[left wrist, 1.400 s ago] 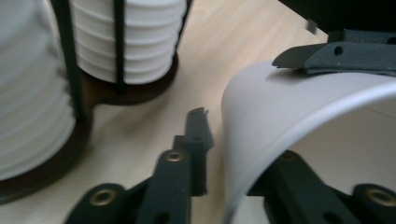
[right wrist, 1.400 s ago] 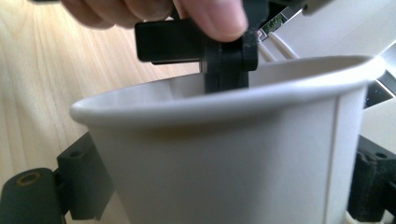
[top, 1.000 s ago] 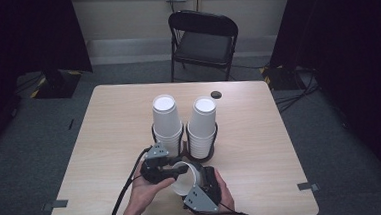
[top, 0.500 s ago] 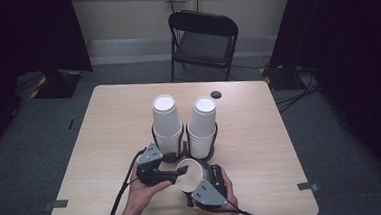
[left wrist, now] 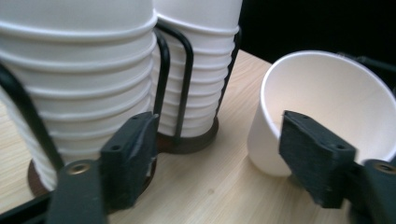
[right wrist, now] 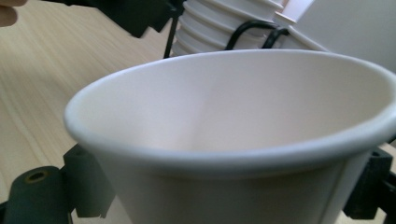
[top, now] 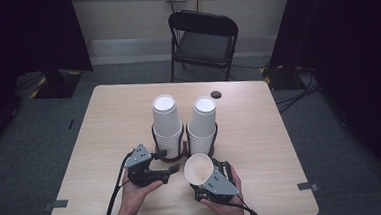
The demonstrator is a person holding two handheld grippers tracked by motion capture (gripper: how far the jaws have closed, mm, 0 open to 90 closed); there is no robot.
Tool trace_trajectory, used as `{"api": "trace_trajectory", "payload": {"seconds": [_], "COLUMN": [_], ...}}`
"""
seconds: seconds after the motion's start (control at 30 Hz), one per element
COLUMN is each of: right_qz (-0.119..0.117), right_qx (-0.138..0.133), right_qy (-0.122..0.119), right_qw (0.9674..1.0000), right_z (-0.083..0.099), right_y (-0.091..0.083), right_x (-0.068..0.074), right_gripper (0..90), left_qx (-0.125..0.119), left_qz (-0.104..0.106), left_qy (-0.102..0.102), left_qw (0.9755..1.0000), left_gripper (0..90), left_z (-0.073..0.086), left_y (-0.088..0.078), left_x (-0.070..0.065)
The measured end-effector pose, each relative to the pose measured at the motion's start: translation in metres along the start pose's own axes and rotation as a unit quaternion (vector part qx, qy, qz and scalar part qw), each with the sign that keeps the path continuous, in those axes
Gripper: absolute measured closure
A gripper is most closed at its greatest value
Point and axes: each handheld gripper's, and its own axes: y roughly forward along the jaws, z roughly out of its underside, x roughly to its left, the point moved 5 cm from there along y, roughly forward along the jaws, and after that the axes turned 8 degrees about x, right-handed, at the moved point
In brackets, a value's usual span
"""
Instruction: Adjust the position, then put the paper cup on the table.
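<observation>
Your forearms are cut off at the table's (top: 104,123) near edge, and the two cup stacks (top: 167,124) hide most of their wire holder (top: 174,156). Your right gripper (top: 210,179) lies low, jaws clamped on the tilted cup (top: 198,169). Your left gripper (top: 169,168), just beside the cup, has just been opening; nothing sits between its jaws.
</observation>
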Motion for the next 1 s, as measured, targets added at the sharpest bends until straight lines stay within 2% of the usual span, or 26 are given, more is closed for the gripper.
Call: {"api": "trace_trajectory", "payload": {"seconds": [0.1, 0.23, 0.27, 0.3, 0.37, 0.4, 0.43, 0.7, 0.77, 0.8, 0.93, 1.0], "right_qz": [-0.011, -0.012, -0.010, -0.010, -0.005, -0.003, 0.003, 0.007, 0.010, 0.010, 0.017, 0.020], "right_qx": [-0.002, -0.005, -0.008, -0.008, -0.011, -0.011, -0.012, -0.018, -0.022, -0.022, -0.026, -0.030], "right_qy": [0.038, 0.052, 0.061, 0.061, 0.072, 0.073, 0.079, 0.108, 0.120, 0.120, 0.134, 0.142], "right_qw": [0.9992, 0.9986, 0.9980, 0.9980, 0.9974, 0.9973, 0.9968, 0.9940, 0.9925, 0.9925, 0.9905, 0.9892], "right_z": [0.004, 0.005, 0.006, 0.006, 0.006, 0.006, 0.006, 0.007, 0.008, 0.008, 0.008, 0.007], "right_y": [-0.003, -0.005, -0.007, -0.007, -0.008, -0.008, -0.009, -0.010, -0.012, -0.012, -0.013, -0.012], "right_x": [-0.010, -0.016, -0.020, -0.020, -0.025, -0.028, -0.033, -0.049, -0.055, -0.055, -0.066, -0.072], "right_gripper": [12.3, 12.3, 12.3, 12.3, 12.2, 12.2, 12.2, 12.3, 12.3, 12.3, 12.3, 12.3], "left_qx": [-0.005, -0.009, -0.012, -0.012, -0.024, -0.026, -0.026, -0.038, -0.037, -0.037, -0.047, -0.047], "left_qz": [-0.007, -0.013, -0.023, -0.023, -0.038, -0.042, -0.055, -0.073, -0.088, -0.088, -0.108, -0.118], "left_qy": [0.002, 0.005, 0.005, 0.005, -0.005, -0.004, -0.005, -0.018, -0.017, -0.017, -0.024, -0.020], "left_qw": [1.0000, 0.9999, 0.9997, 0.9997, 0.9990, 0.9988, 0.9981, 0.9965, 0.9953, 0.9953, 0.9928, 0.9917], "left_gripper": [23.8, 23.2, 22.1, 21.4, 20.9, 19.5, 18.1, 16.5, 16.5, 16.6, 16.4, 16.4], "left_z": [0.004, 0.007, 0.009, 0.009, 0.012, 0.013, 0.016, 0.030, 0.037, 0.037, 0.042, 0.045], "left_y": [-0.002, -0.004, -0.006, -0.006, -0.007, -0.007, -0.008, -0.013, -0.014, -0.014, -0.016, -0.016], "left_x": [0.003, 0.004, 0.006, 0.006, 0.009, 0.010, 0.014, 0.022, 0.025, 0.025, 0.029, 0.029]}}
